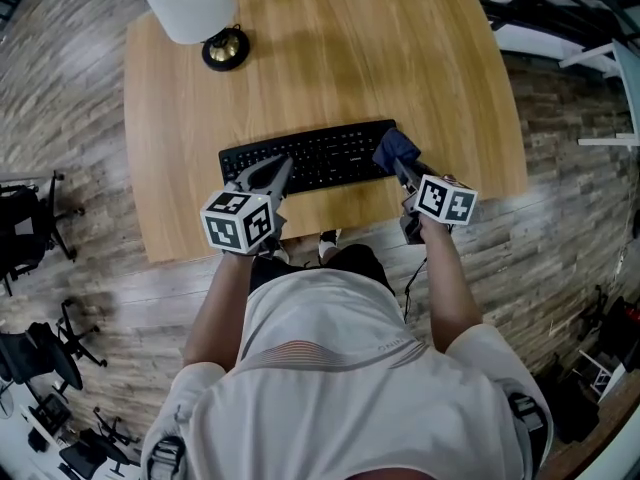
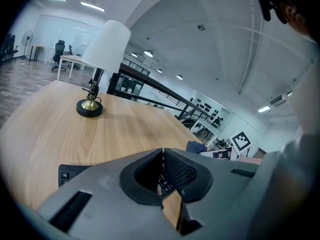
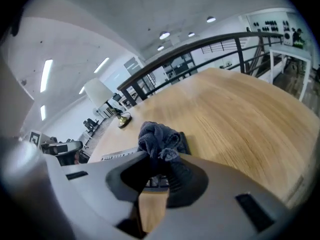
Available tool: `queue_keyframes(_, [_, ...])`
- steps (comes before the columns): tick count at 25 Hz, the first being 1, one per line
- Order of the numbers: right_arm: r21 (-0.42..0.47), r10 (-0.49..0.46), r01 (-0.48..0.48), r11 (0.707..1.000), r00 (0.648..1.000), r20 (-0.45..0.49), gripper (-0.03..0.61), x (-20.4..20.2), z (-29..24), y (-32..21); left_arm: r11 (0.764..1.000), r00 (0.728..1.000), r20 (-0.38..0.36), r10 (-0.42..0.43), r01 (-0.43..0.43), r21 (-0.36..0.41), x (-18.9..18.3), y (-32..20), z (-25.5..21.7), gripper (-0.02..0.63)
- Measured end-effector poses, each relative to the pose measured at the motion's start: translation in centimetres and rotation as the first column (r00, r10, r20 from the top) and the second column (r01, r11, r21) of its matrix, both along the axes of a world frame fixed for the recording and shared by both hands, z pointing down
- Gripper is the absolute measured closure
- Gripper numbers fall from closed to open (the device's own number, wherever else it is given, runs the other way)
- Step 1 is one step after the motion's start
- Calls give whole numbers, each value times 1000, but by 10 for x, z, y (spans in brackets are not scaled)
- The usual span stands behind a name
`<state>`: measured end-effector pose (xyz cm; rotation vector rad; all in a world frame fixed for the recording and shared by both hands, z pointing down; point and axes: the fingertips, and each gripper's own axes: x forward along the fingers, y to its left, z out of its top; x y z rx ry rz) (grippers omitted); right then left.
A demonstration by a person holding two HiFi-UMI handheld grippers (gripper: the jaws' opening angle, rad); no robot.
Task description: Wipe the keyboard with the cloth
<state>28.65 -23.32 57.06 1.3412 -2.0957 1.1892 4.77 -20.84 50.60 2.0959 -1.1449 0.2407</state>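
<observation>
— What is the right hand-held gripper (image 3: 158, 158) doing?
— Its jaws are pinching a bunched dark blue cloth (image 3: 158, 135), which is bulging up past the tips. The cloth is sitting over the right end of the black keyboard (image 1: 318, 157); whether it is pressing on the keys is not showing clearly.
— And the left hand-held gripper (image 2: 162, 152)?
— Its jaws are meeting at the tips with nothing between them. It is pointing forward and down over the left part of the keyboard, and I cannot tell whether it is touching the keys.
— How is the person holding them?
— Both forearms are reaching forward from the body, the left forearm (image 1: 226, 293) and the right forearm (image 1: 447, 283) running roughly parallel and crossing the near edge of the worktop (image 1: 340, 58). The marker cubes are facing up.
— Where is the keyboard lying?
— Along the near edge of the worktop, about midway between its left and right edges, tilting slightly so the right end is lying farther away.
— Anything else on it?
— A lamp (image 1: 196, 10) with a white shade and a brass-and-black base is standing at the far left corner, well apart from the keyboard.
</observation>
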Motion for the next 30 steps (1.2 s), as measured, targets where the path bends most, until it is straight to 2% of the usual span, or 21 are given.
queue_keyframes(5, [184,-76,75,980,997,-1,457,-54,-59,-17,995,999,-3,-39,39,91,-27,-8,-38,591])
queue_keyframes(8, [284,-119,111,952,993,10,459,-85,-104,-24,983,997,-1,-81,80,166,-54,-12,-68,591])
queue_keyframes(10, [358,-158,148,922,987,-1,457,-104,-137,-26,969,994,-8,-111,110,223,-74,-13,-92,591])
queue_keyframes(14, [504,-194,194,842,980,-52,457,-133,-200,-19,923,984,-16,-178,172,345,-118,-5,-148,591])
queue_keyframes(17, [594,-197,200,779,978,-72,457,-154,-243,-17,872,971,-3,-239,216,439,-152,4,-189,591])
queue_keyframes(20, [661,-195,190,726,978,-67,457,-171,-279,-15,819,955,23,-297,243,520,-179,12,-220,591])
queue_keyframes(23, [708,-190,180,683,980,-66,458,-184,-306,-13,781,939,48,-340,253,571,-200,18,-238,591])
queue_keyframes(27, [757,-182,200,622,977,-110,462,-200,-324,-6,751,926,74,-371,253,611,-216,27,-251,591])
queue_keyframes(30, [761,-178,202,617,977,-116,463,-207,-326,-2,748,930,66,-361,247,616,-220,29,-252,591])
